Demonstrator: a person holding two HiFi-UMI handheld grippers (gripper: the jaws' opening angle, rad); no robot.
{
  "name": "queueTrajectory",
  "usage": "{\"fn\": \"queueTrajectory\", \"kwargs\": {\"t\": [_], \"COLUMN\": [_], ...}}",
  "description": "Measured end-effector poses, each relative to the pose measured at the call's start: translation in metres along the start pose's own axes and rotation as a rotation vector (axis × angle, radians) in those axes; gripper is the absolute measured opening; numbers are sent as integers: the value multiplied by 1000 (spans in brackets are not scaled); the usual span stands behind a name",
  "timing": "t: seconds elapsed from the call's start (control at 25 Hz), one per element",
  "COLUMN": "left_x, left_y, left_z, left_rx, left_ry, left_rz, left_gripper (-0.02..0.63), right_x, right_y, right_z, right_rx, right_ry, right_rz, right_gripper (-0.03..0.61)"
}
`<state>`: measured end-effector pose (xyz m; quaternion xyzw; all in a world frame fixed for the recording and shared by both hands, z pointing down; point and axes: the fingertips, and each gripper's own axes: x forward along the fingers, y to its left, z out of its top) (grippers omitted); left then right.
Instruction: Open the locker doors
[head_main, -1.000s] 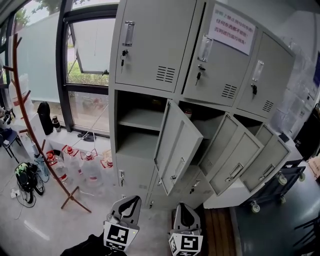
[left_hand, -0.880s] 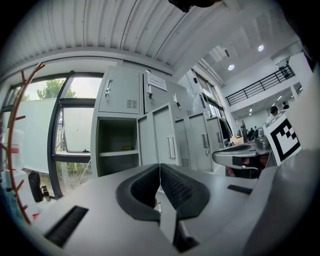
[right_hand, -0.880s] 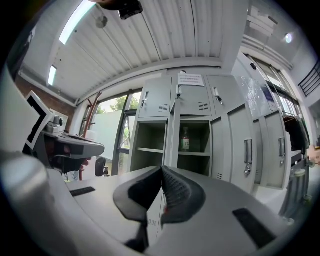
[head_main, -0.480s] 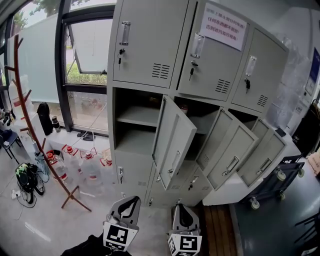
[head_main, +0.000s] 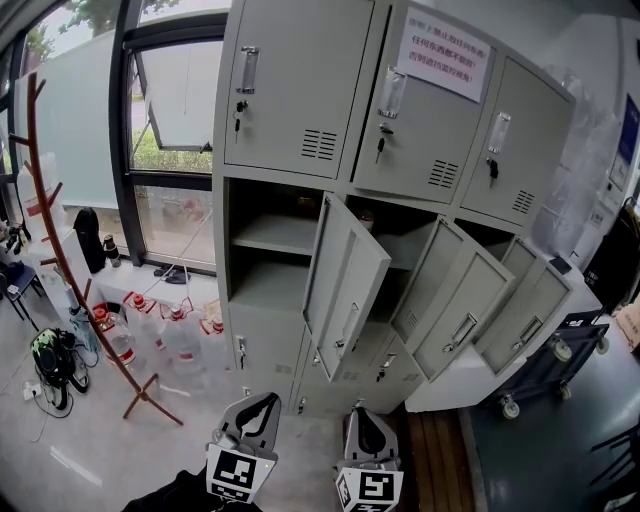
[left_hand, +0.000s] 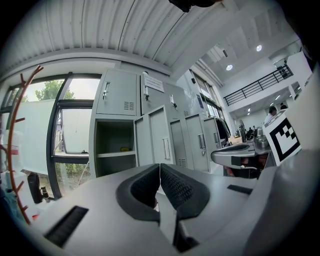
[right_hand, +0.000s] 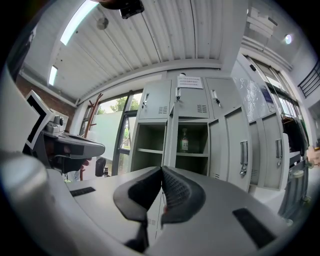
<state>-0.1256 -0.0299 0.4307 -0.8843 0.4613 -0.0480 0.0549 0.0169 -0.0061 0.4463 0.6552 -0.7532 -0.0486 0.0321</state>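
The grey locker bank (head_main: 400, 150) stands ahead. Its three top doors (head_main: 295, 85) are closed, with keys in the locks. The three middle-row doors hang open: the left door (head_main: 345, 290), the centre door (head_main: 460, 310) and the right door (head_main: 535, 310). The low bottom doors (head_main: 262, 345) look closed. A bottle (right_hand: 184, 140) stands in one open compartment. My left gripper (head_main: 262, 402) and right gripper (head_main: 366, 418) are side by side at the bottom edge, well short of the lockers. The left gripper (left_hand: 159, 167) and the right gripper (right_hand: 161, 170) are both shut, with nothing between the pads.
A red-brown coat stand (head_main: 60, 250) rises at the left by the window. Several large water bottles (head_main: 160, 335) sit on the floor beside the lockers, and a bag (head_main: 50, 355) lies further left. A wheeled cart (head_main: 545, 365) stands at the right, behind the open doors.
The head view has shifted slightly, so the lockers sit a little further left in the picture. Both grippers stay where they were and the doors hang at the same angles.
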Motion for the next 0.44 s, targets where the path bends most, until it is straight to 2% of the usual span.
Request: {"fn": "queueTrajectory", "kwargs": {"t": [0.44], "left_x": [5], "left_y": [-1], "left_z": [-1], "left_rx": [-4], "left_ry": [5], "left_rz": [-4], "left_gripper": [25], "right_x": [3], "right_y": [-4], "right_z": [-5], "right_rx": [6], "right_ry": [12], "right_rz": [-4], "right_gripper": [14]}}
